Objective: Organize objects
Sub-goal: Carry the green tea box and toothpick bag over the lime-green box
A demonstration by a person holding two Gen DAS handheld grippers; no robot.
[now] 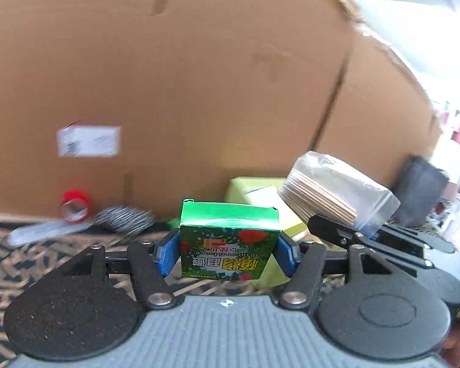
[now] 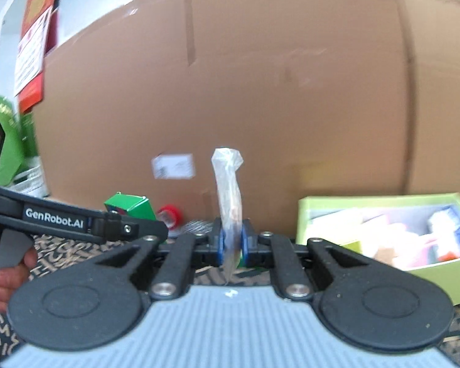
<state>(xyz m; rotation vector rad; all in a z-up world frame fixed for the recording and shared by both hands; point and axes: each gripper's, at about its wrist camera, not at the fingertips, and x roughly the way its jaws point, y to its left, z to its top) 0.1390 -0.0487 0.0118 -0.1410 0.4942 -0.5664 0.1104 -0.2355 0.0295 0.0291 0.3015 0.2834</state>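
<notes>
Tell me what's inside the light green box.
The light green box holds blurred white, pink and blue packages; none can be identified. Its front wall hides its floor, and the right gripper covers its left corner.

Black gripper [image 2: 230, 242] linkages, blue fingers [image 1: 165, 254], grey ribbed base

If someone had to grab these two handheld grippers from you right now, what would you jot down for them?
Left gripper: shut on the green box, held off the patterned mat.
Right gripper: shut on the clear bag of wooden sticks, also lifted.
Lime tray: ahead to the right, in front of the big carton, already holding several items.
Still on the mat by the carton: red tape roll, steel scourer, a blurred clear packet.
Done: both things picked up. Left: probably set them in the tray, then fetch the rest.
</notes>
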